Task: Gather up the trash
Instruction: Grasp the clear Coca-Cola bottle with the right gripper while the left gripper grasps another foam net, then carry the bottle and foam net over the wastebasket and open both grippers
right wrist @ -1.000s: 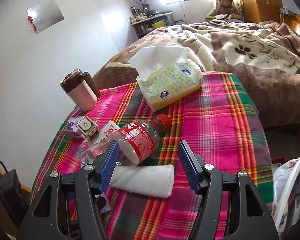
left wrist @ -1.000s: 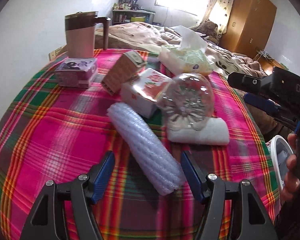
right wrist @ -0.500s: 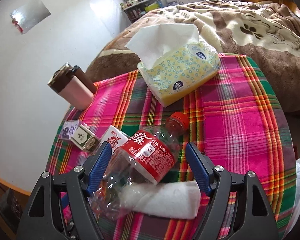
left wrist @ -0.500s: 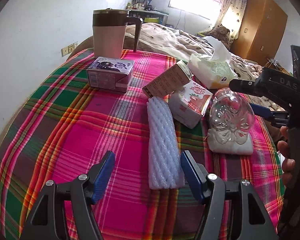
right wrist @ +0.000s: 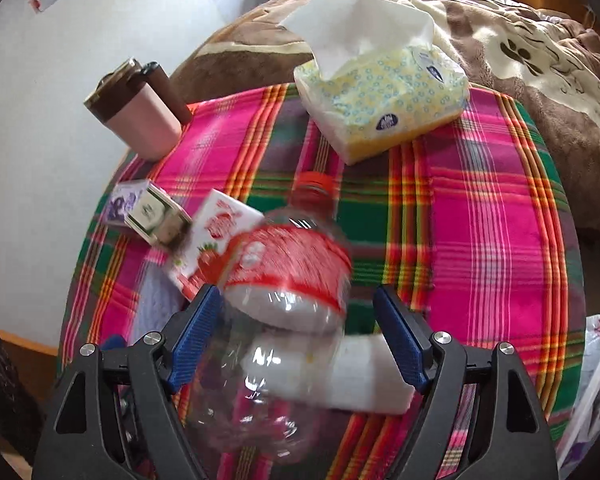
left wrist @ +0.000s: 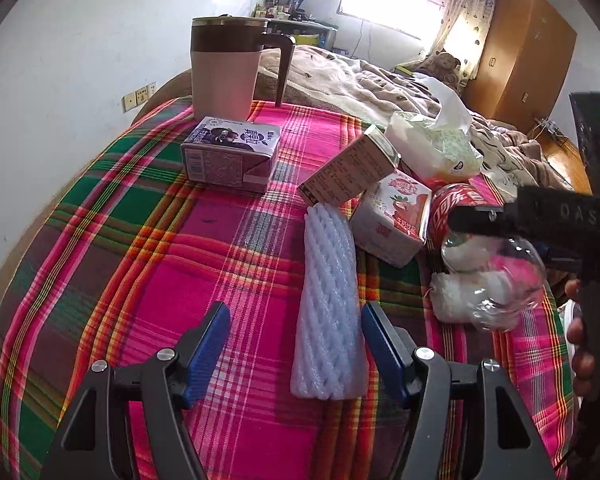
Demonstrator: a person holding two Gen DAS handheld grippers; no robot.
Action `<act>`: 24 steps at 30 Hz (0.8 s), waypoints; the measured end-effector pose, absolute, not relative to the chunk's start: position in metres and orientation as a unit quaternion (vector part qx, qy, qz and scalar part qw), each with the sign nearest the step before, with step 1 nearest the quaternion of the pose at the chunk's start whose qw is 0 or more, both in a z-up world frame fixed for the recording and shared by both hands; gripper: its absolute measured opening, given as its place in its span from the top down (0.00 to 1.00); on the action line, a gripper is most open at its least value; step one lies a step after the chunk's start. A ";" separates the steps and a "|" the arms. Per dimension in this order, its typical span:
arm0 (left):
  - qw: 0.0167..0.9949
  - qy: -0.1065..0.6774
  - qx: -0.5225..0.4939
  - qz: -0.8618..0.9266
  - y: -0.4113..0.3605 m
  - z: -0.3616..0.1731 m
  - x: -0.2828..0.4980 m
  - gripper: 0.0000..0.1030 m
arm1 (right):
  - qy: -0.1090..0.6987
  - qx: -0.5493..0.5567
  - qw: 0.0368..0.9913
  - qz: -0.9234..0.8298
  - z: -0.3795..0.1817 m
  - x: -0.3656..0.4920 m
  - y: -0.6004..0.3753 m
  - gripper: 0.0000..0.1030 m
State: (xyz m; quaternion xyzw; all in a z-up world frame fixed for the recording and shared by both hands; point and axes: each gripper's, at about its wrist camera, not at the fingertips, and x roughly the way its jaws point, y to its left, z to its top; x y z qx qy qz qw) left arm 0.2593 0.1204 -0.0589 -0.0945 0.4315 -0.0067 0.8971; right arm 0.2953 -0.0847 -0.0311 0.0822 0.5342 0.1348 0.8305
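the step in hand looks like the pick-up of the plastic bottle (right wrist: 284, 280). the right gripper (right wrist: 296, 340) straddles its clear lower half, jaws wide and opening further, the bottle between them but the blue pads not yet pressing on it. the bottle lies on its side on the plaid tablecloth (right wrist: 480, 208), red cap toward 12 o'clock, its base resting over a white rolled cloth (right wrist: 372, 380) that sits at 5 o'clock from it. the next move, as i judge it, calls for settling the jaws lower around the body and closing without catching the cloth underneath; a thin, round empty bottle may well squirm or roll out when squeezed.

the left gripper (left wrist: 296, 348) hangs over the table with its jaws partly apart and holding nothing. a white foam sleeve (left wrist: 328, 304) lies lengthwise between them, closer to the right finger, likely the next piece to take.

around: a strawberry drink carton (right wrist: 216, 248) touches the bottle at 9 o'clock and could be nudged. a brown carton (left wrist: 352, 172) leans on it, and a purple carton (left wrist: 232, 156) sits apart at 10 o'clock. the pink mug (left wrist: 228, 68) and the tissue pack (right wrist: 384, 100) stand toward 12 o'clock, probably not trash. a bin or bag is not clearly in view.
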 end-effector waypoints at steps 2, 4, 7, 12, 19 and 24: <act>0.898 0.429 -0.096 -0.009 0.121 -0.058 0.258 0.34 | 0.532 0.069 0.834 0.130 -0.034 0.292 -0.086 0.22; 0.898 0.429 -0.095 -0.008 0.122 -0.058 0.261 0.34 | 0.528 0.063 0.837 0.131 -0.038 0.289 -0.086 0.22; 0.898 0.429 -0.095 -0.010 0.121 -0.058 0.264 0.34 | 0.522 0.046 0.842 0.129 -0.041 0.290 -0.085 0.22; 0.899 0.429 -0.089 -0.012 0.117 -0.058 0.274 0.34 | 0.509 0.020 0.848 0.144 -0.037 0.295 -0.075 0.22; 0.901 0.428 -0.070 -0.019 0.108 -0.058 0.280 0.48 | 0.497 0.016 0.855 0.147 -0.039 0.295 -0.073 0.37; 0.898 0.434 -0.070 -0.027 0.104 -0.061 0.279 0.74 | 0.494 0.023 0.857 0.149 -0.040 0.292 -0.077 0.38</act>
